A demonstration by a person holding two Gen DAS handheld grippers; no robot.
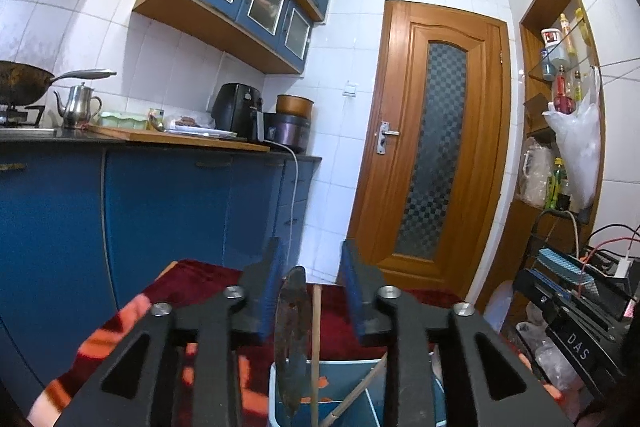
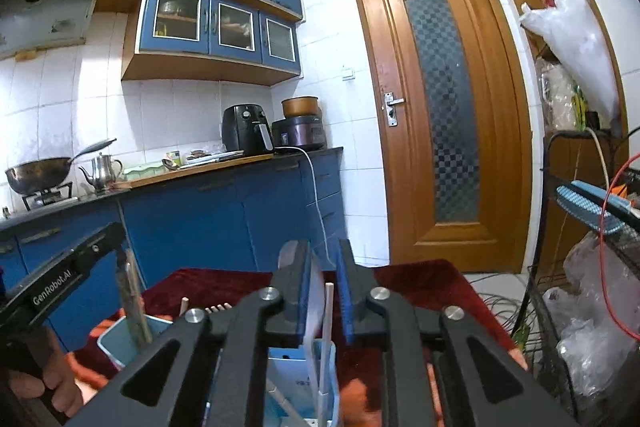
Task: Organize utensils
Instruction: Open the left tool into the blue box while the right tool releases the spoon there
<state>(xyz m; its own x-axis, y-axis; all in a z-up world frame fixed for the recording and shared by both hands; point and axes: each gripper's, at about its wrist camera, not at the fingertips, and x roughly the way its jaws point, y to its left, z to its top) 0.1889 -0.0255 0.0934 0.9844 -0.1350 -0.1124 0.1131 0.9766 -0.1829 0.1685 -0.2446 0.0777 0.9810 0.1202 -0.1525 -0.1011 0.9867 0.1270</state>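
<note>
The left gripper has its jaws slightly apart around a rusty spatula standing in a pale-blue holder, pads clear. Only the right wrist view shows the right gripper, jaws narrowly apart beside a white utensil in another holder.

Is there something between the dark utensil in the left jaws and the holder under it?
Nothing visible. The dark utensil stands upright in the light blue holder already, beside wooden chopsticks. The left gripper has its jaws apart around the utensil, not pressing it.
</note>
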